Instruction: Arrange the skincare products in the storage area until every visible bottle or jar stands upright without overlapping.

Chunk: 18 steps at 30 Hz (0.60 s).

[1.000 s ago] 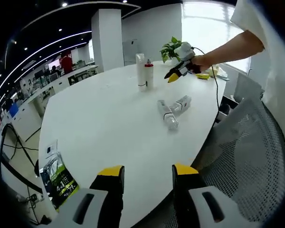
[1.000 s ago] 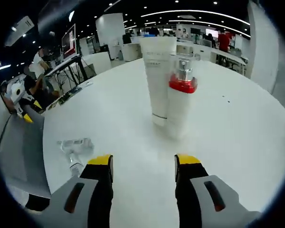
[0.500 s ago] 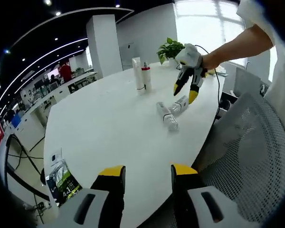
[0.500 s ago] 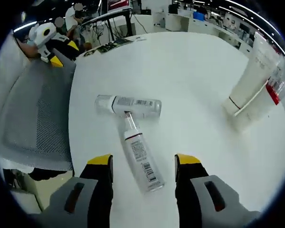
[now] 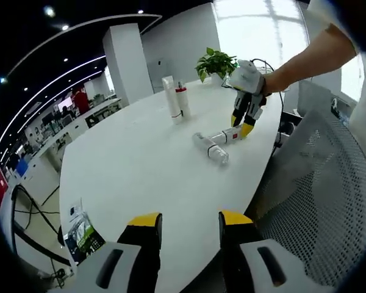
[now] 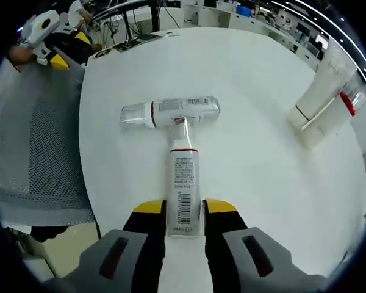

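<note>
Between the yellow-tipped jaws of the right gripper [image 6: 184,210], a red-collared pump bottle [image 6: 183,183] lay flat on the white table [image 6: 250,110], base gripped, nozzle touching a clear bottle [image 6: 171,112] lying crosswise. Well apart stood a white tube [image 5: 169,99] and red-capped bottle [image 5: 182,101], upright. The left gripper [image 5: 186,221] hovered at the near edge, jaws apart, empty.

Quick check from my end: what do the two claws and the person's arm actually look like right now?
Both claws share one build: grey bodies with dark slots, black fingers and yellow tips, seen on the left claw and right claw. In the left gripper view the right claw has a white rounded housing with a thin dark cable trailing from it, and the person's arm wears a short white sleeve.
</note>
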{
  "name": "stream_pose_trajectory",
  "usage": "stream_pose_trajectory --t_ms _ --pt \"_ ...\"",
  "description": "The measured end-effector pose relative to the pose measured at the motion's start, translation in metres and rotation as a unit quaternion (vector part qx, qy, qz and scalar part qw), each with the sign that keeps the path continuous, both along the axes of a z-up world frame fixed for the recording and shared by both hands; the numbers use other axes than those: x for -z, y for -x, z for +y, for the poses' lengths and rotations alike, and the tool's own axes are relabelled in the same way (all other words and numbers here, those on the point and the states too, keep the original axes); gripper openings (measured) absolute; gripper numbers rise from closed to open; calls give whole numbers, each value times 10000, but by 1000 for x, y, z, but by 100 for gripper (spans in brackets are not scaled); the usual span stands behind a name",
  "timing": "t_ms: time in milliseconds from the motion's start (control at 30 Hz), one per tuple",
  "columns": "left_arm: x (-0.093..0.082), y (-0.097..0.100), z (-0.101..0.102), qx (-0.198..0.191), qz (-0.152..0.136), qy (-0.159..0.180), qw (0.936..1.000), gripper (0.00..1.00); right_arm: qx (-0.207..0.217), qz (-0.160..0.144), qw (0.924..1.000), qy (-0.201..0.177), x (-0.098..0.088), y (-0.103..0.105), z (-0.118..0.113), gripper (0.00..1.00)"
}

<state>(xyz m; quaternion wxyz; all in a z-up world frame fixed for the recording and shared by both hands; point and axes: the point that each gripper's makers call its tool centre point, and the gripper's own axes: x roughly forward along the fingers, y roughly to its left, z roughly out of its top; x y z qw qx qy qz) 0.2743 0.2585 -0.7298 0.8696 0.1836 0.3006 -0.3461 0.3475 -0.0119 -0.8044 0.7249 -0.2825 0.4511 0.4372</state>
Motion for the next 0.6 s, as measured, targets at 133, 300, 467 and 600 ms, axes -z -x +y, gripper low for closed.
stream_pose_trajectory --t_ms 133,300,467,600 --pt "1 7 -2 81 -19 -24 10000 38 93 -113 9997 -190 -6 4 3 19" --pt "4 10 -4 233 25 -144 9996 37 287 -189 9992 -188 -10 7 4 19" --pt "4 11 -4 241 30 -135 9996 37 488 -121 9986 -156 -9 19 10 18" --pt "3 9 -3 231 8 -147 9996 37 481 -141 9986 -144 -15 30 14 17"
